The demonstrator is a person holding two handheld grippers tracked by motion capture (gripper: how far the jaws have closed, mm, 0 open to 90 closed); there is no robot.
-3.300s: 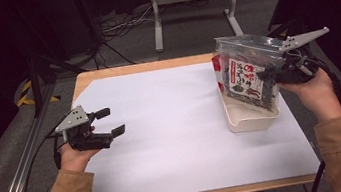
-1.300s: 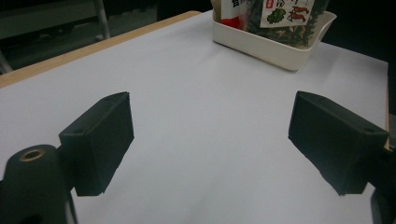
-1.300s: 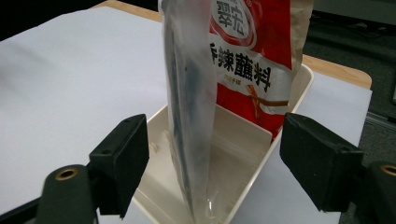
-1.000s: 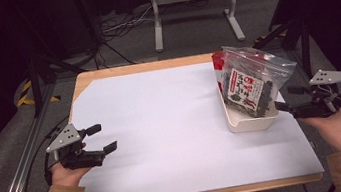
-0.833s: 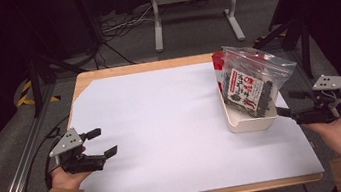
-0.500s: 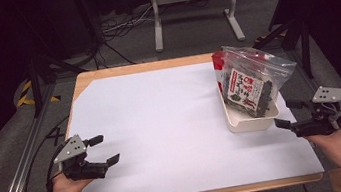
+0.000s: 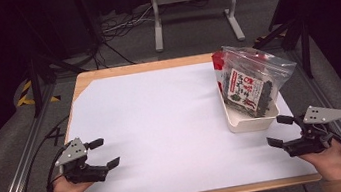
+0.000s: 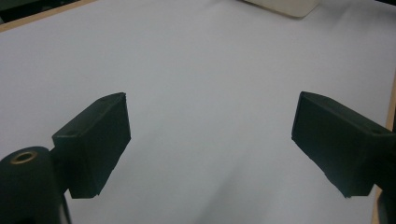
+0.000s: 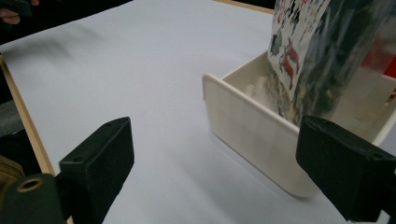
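While both grippers (image 7: 106, 153) (image 7: 278, 131) gape empty, right jaws just widening, bag (image 7: 248, 87) label unreadable, white tray (image 7: 248, 123).

One tray (image 7: 246, 125), one snack bag (image 7: 250, 87), two tools: left (image 7: 105, 153), right (image 7: 278, 131).

The right gripper (image 9: 215, 172) has just been opening its black jaws — nothing lies between them. Just ahead stands a cream tray (image 9: 252, 135) on the white sheet (image 9: 121, 70), a printed snack bag (image 9: 322, 51) leaning inside it.

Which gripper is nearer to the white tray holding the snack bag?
The right gripper, open just off the white tray at its near end, apart from it. The left gripper is open far across the table.
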